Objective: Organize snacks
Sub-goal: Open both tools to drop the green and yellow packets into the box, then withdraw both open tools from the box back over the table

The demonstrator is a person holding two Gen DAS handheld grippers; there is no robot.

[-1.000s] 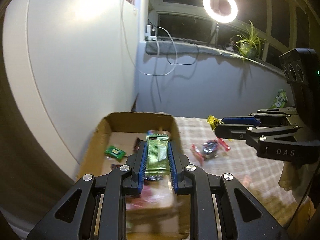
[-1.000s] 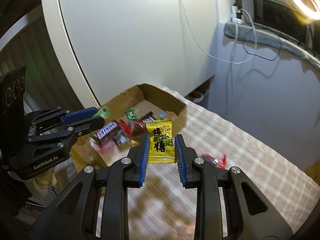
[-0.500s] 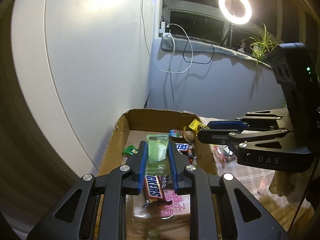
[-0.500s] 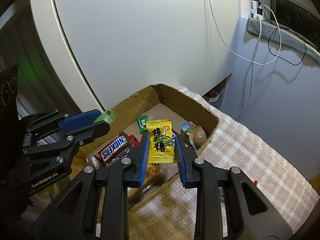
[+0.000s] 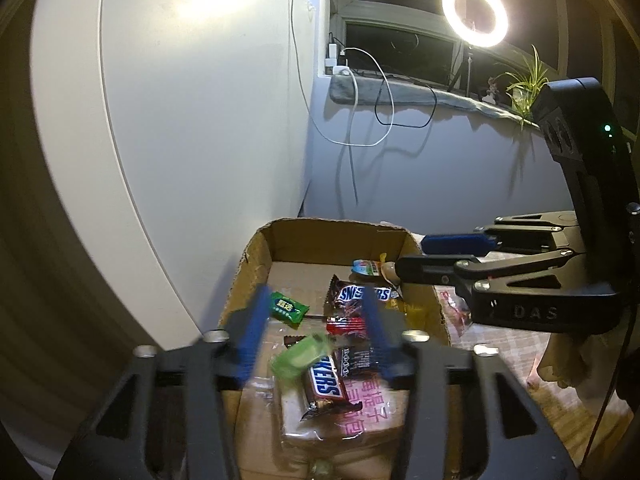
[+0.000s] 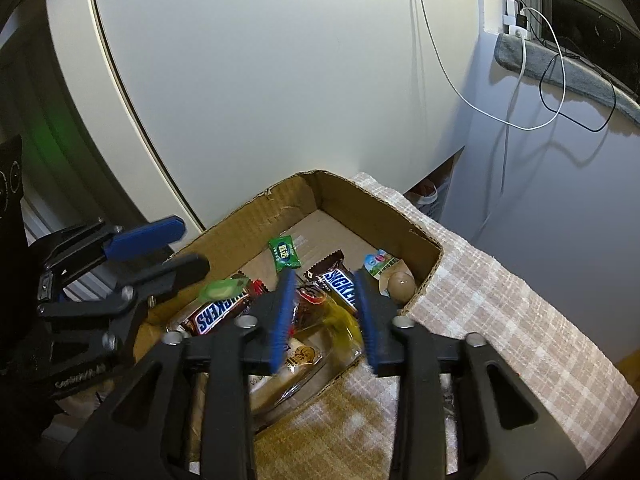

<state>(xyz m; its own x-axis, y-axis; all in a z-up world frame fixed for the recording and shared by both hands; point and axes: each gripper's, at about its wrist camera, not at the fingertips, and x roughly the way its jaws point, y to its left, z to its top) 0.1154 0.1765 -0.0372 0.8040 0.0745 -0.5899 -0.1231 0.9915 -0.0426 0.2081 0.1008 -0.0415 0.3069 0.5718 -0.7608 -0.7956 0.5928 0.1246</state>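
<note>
left view, what changed: left hand-held gripper (image 5: pixel 312 336) has just been opening, jaws now spread wide. The green pack (image 5: pixel 301 355) it was pinching half a second back is out of the pads and blurred between them, dropping over the near half of the box (image 5: pixel 256 256).
left view, right tool: the right hand-held gripper (image 5: pixel 412 254) pokes in over the box's right edge.
left view, writing: two bars read SNICKERS, one near bar (image 5: pixel 326 378) just under the falling pack, one far bar (image 5: pixel 360 294) toward the far right corner. A small green sachet (image 5: pixel 287 309) by the left wall has characters too small for me to read. Pink print on the clear bag (image 5: pixel 360 412) at the near end, can't make it out.
right view, what changed: right jaws have just been opening too, only partway. The yellow candy (image 6: pixel 340 322) is a smear between them, pads off it, falling at the box's near right edge.
right view, other stuff: brown egg-looking thing (image 6: pixel 401 285) in the right corner. Checked cloth (image 6: pixel 500 320) lies under the box.
right view, writing: "DAS" shows on the right tool's body in the left view, nothing new here.
task read: looks like both snacks land in the box, so two more sorted.
</note>
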